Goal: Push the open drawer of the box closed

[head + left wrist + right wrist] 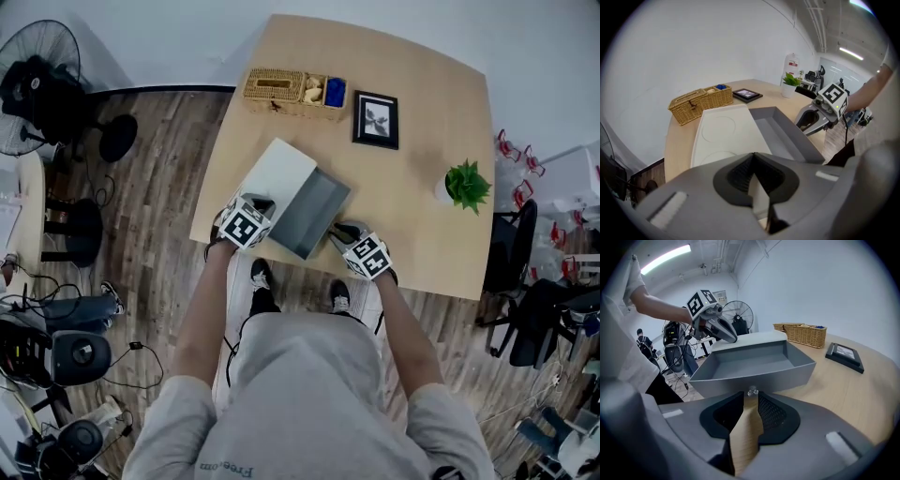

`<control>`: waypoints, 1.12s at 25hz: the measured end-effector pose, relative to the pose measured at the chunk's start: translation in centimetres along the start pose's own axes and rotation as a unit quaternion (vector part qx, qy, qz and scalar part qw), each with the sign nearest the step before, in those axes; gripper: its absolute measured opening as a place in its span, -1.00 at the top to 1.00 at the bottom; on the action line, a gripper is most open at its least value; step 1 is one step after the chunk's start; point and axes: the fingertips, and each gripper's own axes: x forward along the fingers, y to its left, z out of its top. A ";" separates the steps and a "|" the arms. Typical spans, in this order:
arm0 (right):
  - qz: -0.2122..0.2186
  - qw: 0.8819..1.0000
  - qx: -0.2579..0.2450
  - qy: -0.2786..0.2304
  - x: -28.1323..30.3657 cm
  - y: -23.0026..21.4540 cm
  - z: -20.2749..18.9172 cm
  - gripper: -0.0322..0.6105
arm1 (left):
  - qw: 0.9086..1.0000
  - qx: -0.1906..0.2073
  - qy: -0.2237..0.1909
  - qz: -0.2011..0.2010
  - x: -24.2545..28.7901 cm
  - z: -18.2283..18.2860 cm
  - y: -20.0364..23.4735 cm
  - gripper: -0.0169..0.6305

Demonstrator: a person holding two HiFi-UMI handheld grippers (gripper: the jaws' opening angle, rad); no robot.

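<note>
Just ahead of right fingers (771, 414) sits drawer knob (751, 391)

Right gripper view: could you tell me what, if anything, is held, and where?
Cannot be told: the right gripper, jaws together, meets the drawer at its clear knob.

Your box (278, 169): white top, faint circle outlines.
Its drawer (311, 211): plain slate grey; knob (751, 391) clear.
Table (441, 103): pale wood, fine grain.
Cubes on your left gripper (262, 201) and right gripper (343, 231): black squares on white.
Wicker basket (277, 89): tan weave; blue item (336, 91) in end compartment.
Picture frame (376, 119): black.
Potted plant (466, 185): green leaves, white pot.
Floor (159, 187): grey-brown planks.
Your shirt (309, 394): light grey.
</note>
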 end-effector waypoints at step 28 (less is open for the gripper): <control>-0.014 1.000 -0.016 0.023 0.9 -0.5 0.4 0.67 | 1.000 -0.018 0.012 -0.012 0.2 -0.5 0.6 0.79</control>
